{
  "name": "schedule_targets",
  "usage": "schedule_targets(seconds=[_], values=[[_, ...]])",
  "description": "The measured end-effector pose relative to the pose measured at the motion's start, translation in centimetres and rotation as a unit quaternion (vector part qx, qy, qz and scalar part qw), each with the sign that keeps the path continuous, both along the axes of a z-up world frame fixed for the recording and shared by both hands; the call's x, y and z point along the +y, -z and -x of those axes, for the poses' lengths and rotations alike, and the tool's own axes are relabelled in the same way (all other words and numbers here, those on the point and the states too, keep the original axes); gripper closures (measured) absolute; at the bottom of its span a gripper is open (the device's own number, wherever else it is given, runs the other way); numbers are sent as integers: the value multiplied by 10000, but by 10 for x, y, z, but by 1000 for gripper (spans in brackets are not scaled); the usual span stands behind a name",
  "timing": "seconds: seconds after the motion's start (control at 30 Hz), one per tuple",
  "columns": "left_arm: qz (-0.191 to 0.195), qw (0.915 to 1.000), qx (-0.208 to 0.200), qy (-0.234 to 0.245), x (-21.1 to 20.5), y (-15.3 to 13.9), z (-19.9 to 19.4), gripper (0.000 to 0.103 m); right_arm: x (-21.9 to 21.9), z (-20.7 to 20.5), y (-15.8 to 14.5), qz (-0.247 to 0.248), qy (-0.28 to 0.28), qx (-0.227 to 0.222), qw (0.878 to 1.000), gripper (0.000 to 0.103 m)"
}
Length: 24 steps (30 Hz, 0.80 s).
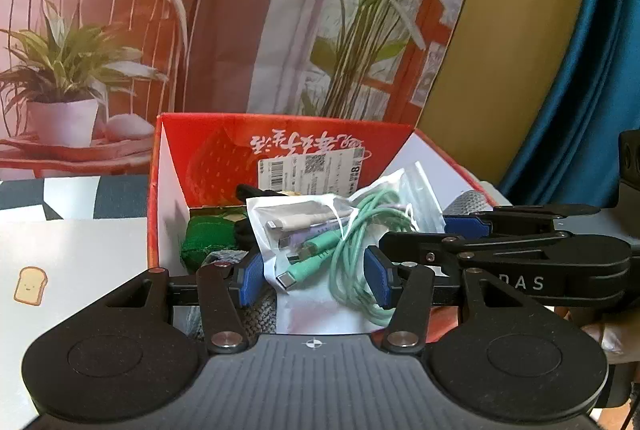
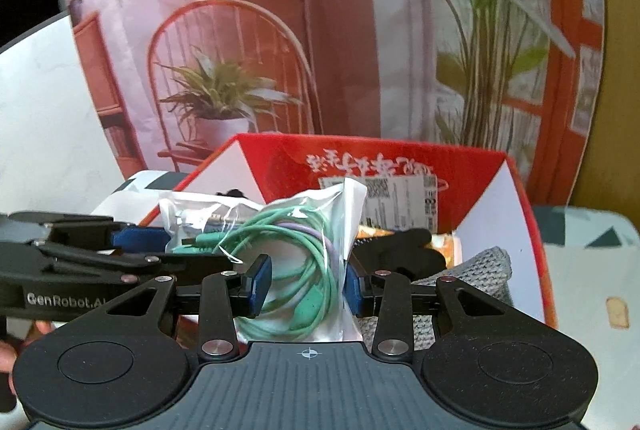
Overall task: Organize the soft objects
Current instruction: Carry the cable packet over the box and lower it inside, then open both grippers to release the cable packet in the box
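From the left wrist, the left gripper (image 1: 316,276) pinches a clear bag (image 1: 320,230) of mint-green cables (image 1: 352,262) between its blue pads (image 1: 250,278), one pad at each side of the bag. The bag hangs over the open red box (image 1: 280,138), whose back flap carries white script and a shipping label (image 1: 312,170). Inside the box, left of the bag, lies a green cloth (image 1: 204,238); grey knit (image 1: 260,314) shows under the bag. The right gripper (image 1: 436,230) comes in from the right, its pads at the bag's far right edge. A white board with a small toast picture (image 1: 30,286) lies left of the box, and a printed backdrop (image 1: 240,30) of chair and plants stands behind. From the right wrist, the right gripper (image 2: 308,288) has its pads pressed on the bag (image 2: 304,238), squeezing the coiled cables (image 2: 316,270) between them. The left gripper (image 2: 160,242) reaches in from the left and meets the bag's left part. The bag sits over the box (image 2: 400,158); to its right inside the box lie a black glove-like thing (image 2: 404,250) and grey knit (image 2: 472,270). Part of a hand (image 2: 8,354) shows at the lower left edge.
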<state>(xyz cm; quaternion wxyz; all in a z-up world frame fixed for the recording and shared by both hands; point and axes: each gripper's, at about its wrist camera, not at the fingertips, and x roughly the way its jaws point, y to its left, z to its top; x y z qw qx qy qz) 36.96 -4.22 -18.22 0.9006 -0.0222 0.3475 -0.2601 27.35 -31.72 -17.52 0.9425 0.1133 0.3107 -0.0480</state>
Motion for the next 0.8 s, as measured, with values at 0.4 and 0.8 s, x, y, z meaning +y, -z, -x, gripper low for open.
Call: schedule_targets(seconds=[0.4, 0.8], values=[[-261, 9984, -344, -354, -1, 0, -5, 32, -16, -31, 21, -262, 336, 633, 9971, 61], [-414, 9946, -678, -662, 8, -18, 9, 4, -14, -27, 24, -104, 550, 923, 9942, 57]])
